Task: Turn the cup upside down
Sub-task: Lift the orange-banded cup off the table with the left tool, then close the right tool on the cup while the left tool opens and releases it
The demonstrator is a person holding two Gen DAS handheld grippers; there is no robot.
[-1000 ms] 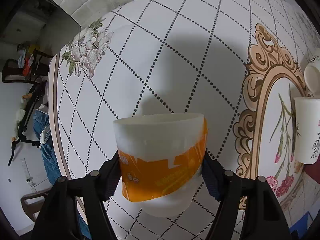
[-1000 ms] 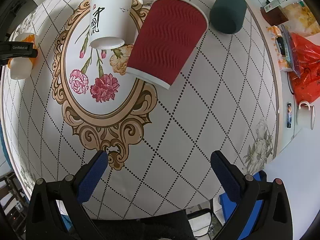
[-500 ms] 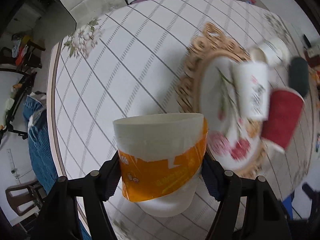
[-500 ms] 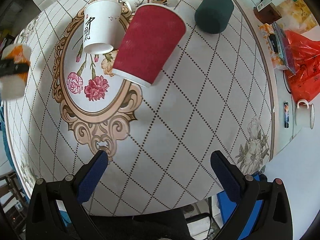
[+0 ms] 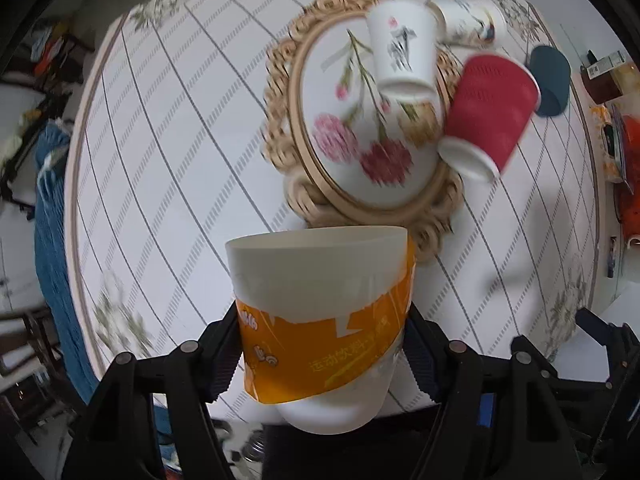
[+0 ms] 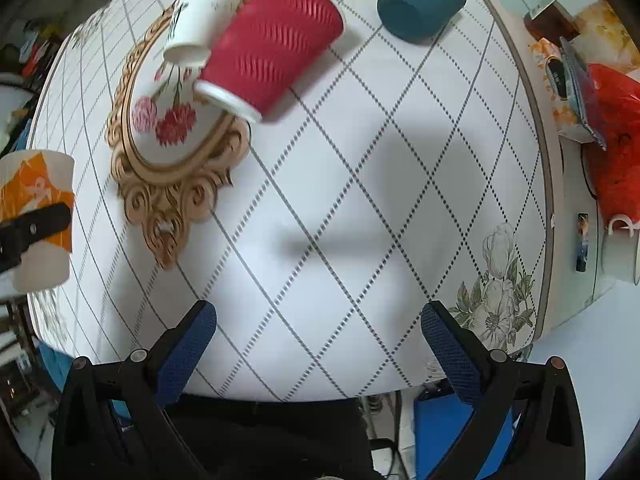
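My left gripper [image 5: 322, 354] is shut on a white cup with an orange label [image 5: 320, 312] and holds it in the air above the table's near edge. The cup's wide rim points away from the camera. It also shows at the left edge of the right wrist view [image 6: 38, 216], with a black finger across it. My right gripper [image 6: 318, 352] is open and empty above the near part of the table [image 6: 360, 208].
A red ribbed cup [image 6: 272, 60], a white cup with black writing [image 6: 196, 20] and a third white cup [image 5: 468, 24] stand at the far side. A dark teal cup [image 6: 422, 4] is beyond. Bags and a mug [image 6: 620, 248] sit at the right.
My left gripper has lifted the orange-label cup and swung so the other cups came into its view. The right gripper has pulled back toward the table's near edge.
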